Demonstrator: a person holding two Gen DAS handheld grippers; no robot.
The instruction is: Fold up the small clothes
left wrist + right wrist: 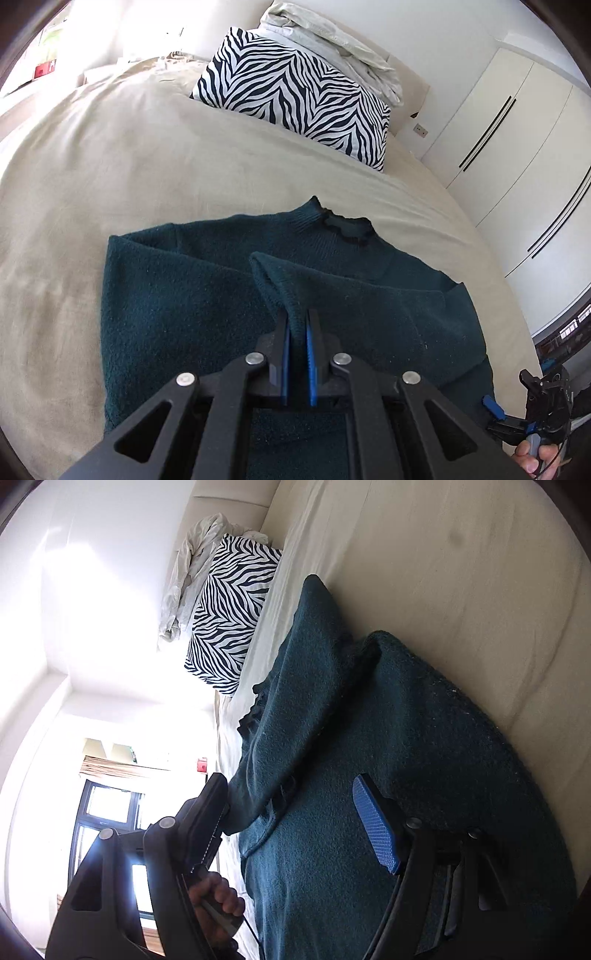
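Sweater (177, 295) cuff pinched in left hand-held gripper (298, 328).

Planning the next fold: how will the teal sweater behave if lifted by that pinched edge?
Probably floppy: the teal sweater tents limply from the left hand-held gripper. Its thick fuzzy knit likely grips the pads rather than slipping, and may drag on the bedsheet.

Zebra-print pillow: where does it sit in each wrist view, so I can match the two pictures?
Left wrist view: the zebra-print pillow lies upper centre, beyond the green sweater.
Right wrist view: the picture is rolled sideways; the pillow sits upper left of centre.
Shared landmark: the crumpled white bedding bunched right behind the pillow.
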